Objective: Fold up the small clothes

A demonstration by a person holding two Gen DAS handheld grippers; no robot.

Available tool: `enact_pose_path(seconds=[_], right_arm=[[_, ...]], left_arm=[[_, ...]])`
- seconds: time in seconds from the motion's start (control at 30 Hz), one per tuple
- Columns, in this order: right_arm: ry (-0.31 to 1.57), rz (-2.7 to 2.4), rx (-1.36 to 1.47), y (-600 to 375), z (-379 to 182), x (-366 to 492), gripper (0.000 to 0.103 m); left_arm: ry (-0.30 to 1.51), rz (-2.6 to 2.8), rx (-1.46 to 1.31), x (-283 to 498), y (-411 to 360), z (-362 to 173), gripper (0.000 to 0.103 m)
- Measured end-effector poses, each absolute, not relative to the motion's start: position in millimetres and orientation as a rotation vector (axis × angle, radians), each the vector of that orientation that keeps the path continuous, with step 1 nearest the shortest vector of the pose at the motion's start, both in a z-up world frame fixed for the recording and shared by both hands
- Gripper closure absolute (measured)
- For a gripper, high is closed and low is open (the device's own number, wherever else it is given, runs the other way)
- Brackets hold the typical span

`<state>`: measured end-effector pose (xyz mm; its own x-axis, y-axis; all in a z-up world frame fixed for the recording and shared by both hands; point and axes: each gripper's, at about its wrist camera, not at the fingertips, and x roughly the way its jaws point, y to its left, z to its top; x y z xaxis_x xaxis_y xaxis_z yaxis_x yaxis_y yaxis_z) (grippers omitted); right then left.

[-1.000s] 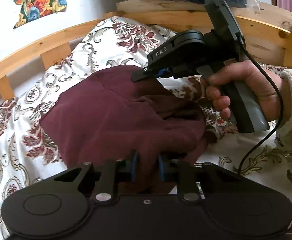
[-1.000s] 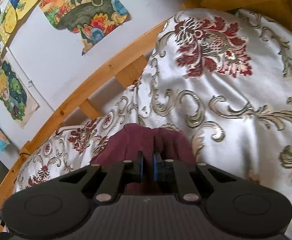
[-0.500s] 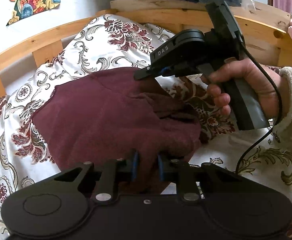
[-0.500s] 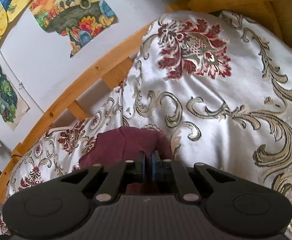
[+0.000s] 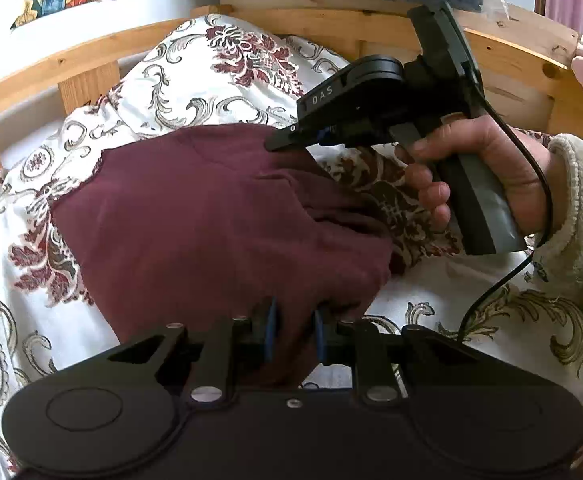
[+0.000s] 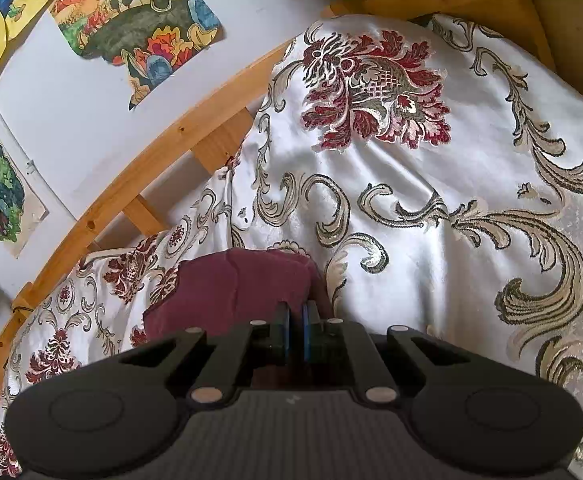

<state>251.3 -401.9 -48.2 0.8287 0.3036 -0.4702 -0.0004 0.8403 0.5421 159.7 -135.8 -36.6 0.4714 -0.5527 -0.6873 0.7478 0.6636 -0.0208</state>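
Between both claws, garment (image 5: 211, 216) flatter.

Left gripper (image 5: 294, 330) pinches cloth between its pads — right gripper (image 6: 296, 328), hand-held (image 5: 487, 176), is clamped too.

Wooden-framed bed (image 5: 91, 60), floral cover (image 6: 431, 208); maroon garment (image 5: 211, 216), seemingly folded, on it.

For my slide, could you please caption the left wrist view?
Both grippers, left and right, pinch a maroon garment over a floral bedspread.
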Motion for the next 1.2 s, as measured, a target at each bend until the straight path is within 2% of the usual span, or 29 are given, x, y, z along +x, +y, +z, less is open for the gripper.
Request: enact_pose_path(seconds=[0.07, 0.23, 0.3, 0.33, 0.6, 0.67, 0.73, 0.83, 0.93, 1.0, 1.2], right_arm=[[0.581, 0.171, 0.555, -401, -48, 251, 0.094], [0.606, 0.174, 0.563, -401, -49, 247, 0.079], [0.617, 0.180, 0.551, -400, -48, 243, 0.068], [0.623, 0.184, 0.539, -399, -47, 241, 0.067], [0.676, 0.178, 0.220, -371, -32, 228, 0.045], [0.689, 0.173, 0.136, -365, -34, 227, 0.043], [0.711, 0.181, 0.112, -364, -36, 228, 0.042], [0.728, 0.207, 0.110, -368, -38, 226, 0.031], [0.740, 0.224, 0.094, -371, -40, 226, 0.026], [0.747, 0.235, 0.086, -370, -39, 225, 0.021], [0.764, 0.258, 0.017, -362, -40, 224, 0.013]], left_arm=[[0.725, -0.811, 0.294, 160, -135, -38, 0.082], [0.728, -0.813, 0.278, 162, -134, -39, 0.081], [0.733, -0.814, 0.269, 164, -134, -39, 0.080], [0.737, -0.816, 0.264, 165, -134, -39, 0.078], [0.738, -0.830, 0.260, 162, -134, -40, 0.068], [0.741, -0.829, 0.252, 162, -133, -40, 0.068], [0.744, -0.828, 0.241, 162, -133, -40, 0.067], [0.749, -0.824, 0.216, 163, -130, -38, 0.066], [0.744, -0.806, 0.157, 164, -121, -30, 0.055], [0.740, -0.782, 0.098, 166, -113, -24, 0.036], [0.690, -0.613, -0.078, 177, -82, -7, 0.007]])
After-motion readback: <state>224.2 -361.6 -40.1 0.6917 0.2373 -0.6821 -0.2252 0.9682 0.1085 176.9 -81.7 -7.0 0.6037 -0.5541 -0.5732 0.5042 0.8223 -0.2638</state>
